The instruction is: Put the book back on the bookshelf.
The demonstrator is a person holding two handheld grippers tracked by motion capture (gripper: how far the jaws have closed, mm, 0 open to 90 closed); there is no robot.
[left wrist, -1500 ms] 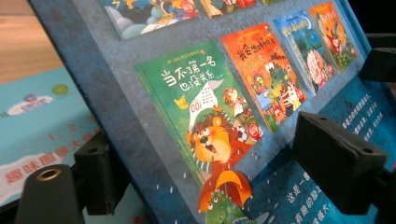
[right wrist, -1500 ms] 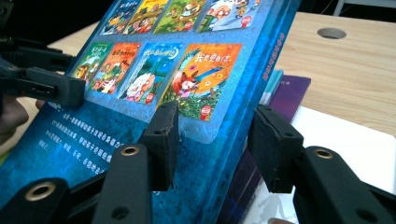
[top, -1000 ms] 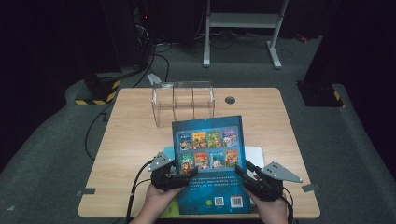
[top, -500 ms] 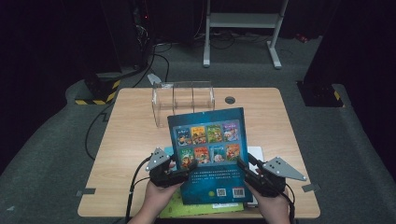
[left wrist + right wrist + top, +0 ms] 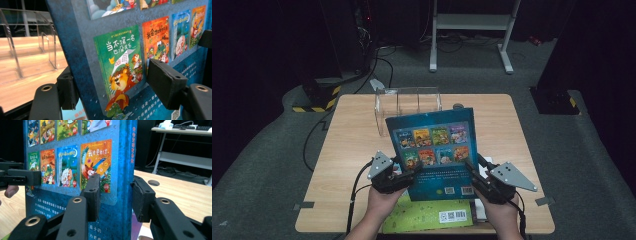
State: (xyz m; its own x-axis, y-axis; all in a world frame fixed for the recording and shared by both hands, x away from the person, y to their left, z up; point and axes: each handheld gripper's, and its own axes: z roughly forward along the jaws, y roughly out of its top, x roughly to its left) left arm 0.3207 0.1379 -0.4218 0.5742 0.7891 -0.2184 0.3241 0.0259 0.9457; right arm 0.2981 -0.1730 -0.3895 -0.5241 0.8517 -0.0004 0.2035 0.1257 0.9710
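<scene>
Above wooden table [image 5: 352,150], both grippers [image 5: 408,176] [image 5: 476,176] pinch blue book's [image 5: 432,145] edges.

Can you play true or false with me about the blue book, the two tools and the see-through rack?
1. Both tools hold the blue book. True: the left tool has one edge, the right tool the other.
2. The book lies flat on the table. False: it is lifted and tilted up.
3. A clear rack stands behind the book. True.
4. The rack is full of books. False: its slots look empty.
5. A green book lies on the table under the blue one. True.
6. The blue book's cover shows one big picture. False: it shows eight small covers.
</scene>
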